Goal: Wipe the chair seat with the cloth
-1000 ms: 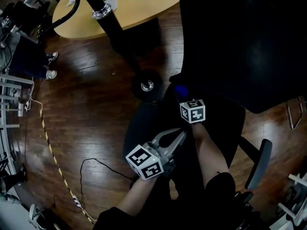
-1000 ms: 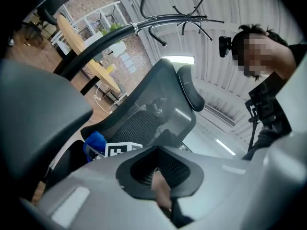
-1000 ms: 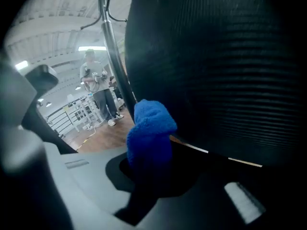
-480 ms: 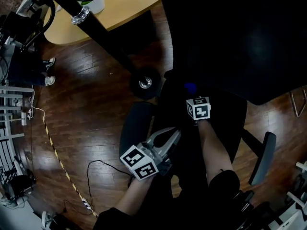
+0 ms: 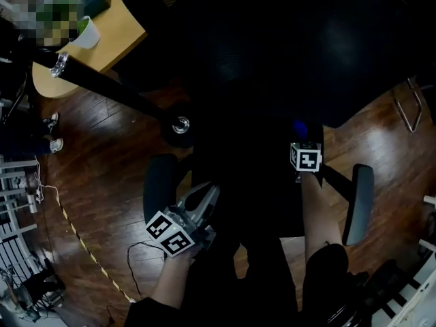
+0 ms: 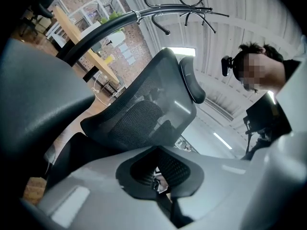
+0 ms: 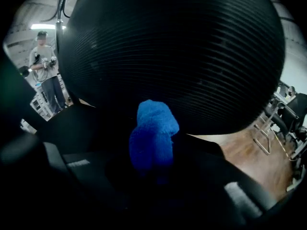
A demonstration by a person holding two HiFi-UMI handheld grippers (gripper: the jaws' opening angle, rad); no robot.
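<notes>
A black office chair fills the head view, its dark seat (image 5: 253, 191) below the mesh backrest (image 5: 293, 39). My right gripper (image 5: 300, 136) is over the seat's right side, near the backrest, and is shut on a blue cloth (image 5: 298, 126). In the right gripper view the cloth (image 7: 152, 137) sticks up from the right gripper (image 7: 151, 163) in front of the backrest (image 7: 168, 47). My left gripper (image 5: 209, 191) hovers at the seat's front left, shut and empty. The left gripper view shows the left gripper (image 6: 157, 150) facing the backrest (image 6: 144, 116).
Armrests flank the seat, left (image 5: 157, 182) and right (image 5: 357, 203). A coat stand's pole (image 5: 112, 90) and base (image 5: 180, 124) stand on the wooden floor to the left. A wooden table (image 5: 117, 34) is at the back left. A cable (image 5: 88, 251) crosses the floor. Another person (image 7: 45, 75) stands far off.
My right gripper has carried the blue cloth to the right across the seat. The cloth and right cube have left the left gripper view. The left gripper has drifted slightly left.
</notes>
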